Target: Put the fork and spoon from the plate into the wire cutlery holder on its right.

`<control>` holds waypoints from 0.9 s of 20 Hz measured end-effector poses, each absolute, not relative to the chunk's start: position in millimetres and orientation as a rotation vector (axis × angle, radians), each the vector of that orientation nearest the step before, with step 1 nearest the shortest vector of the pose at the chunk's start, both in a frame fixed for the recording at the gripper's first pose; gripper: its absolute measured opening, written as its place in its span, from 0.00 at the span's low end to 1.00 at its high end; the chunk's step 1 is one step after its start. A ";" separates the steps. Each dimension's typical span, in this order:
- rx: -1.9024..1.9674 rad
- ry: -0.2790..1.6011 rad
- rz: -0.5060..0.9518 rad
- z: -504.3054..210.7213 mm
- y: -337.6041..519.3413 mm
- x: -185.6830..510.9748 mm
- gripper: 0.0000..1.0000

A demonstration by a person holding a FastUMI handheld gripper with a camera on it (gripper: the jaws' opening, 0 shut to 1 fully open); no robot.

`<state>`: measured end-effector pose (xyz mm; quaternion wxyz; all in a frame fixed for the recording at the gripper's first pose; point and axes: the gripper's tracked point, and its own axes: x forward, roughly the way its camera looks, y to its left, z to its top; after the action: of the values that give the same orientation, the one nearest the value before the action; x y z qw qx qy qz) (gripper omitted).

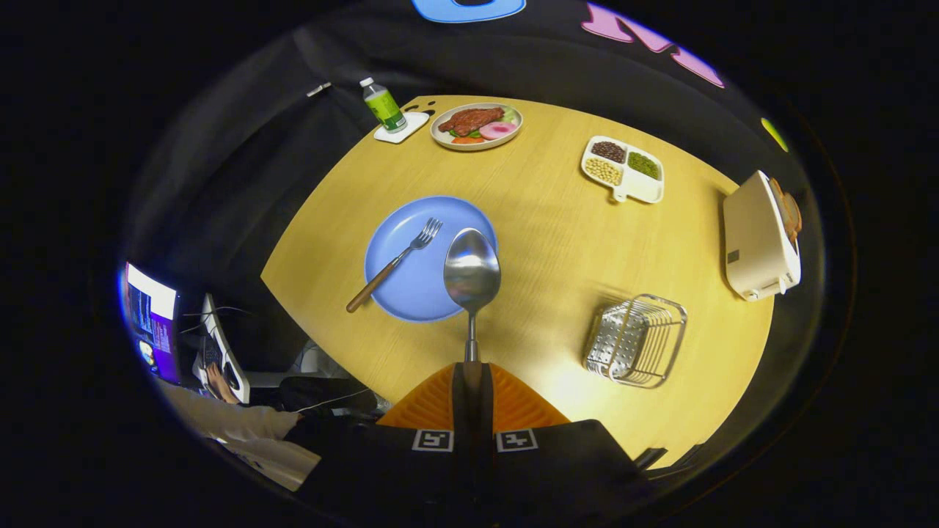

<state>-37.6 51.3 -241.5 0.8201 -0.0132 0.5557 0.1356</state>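
Steel spoon (472, 273): clamped by its handle in the tongs (472, 375), bowl forward, raised over the blue plate's near right edge
Tongs: closed tight on the spoon handle, both fingers pressing it
Fork (396, 262): wooden handle, lies across the blue plate (411, 290), tines toward far side
Wire cutlery holder (637, 339): on the worktop (543, 242), right of the plate, well apart from it
Far side: food plate (476, 125), bottle (383, 104), divided dish (623, 169), toaster (759, 236)
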 end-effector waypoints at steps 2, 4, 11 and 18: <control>-0.050 1.222 0.268 -228.9 18.1 -48.6 0.07; -0.067 1.263 0.255 -220.5 -13.1 -55.4 0.07; -0.108 1.467 0.215 -236.6 -93.5 -68.3 0.07; -0.163 1.622 0.238 -268.9 -110.9 -58.4 0.07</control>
<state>-58.4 -110.9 -268.9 0.6793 -0.0728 0.7225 0.1060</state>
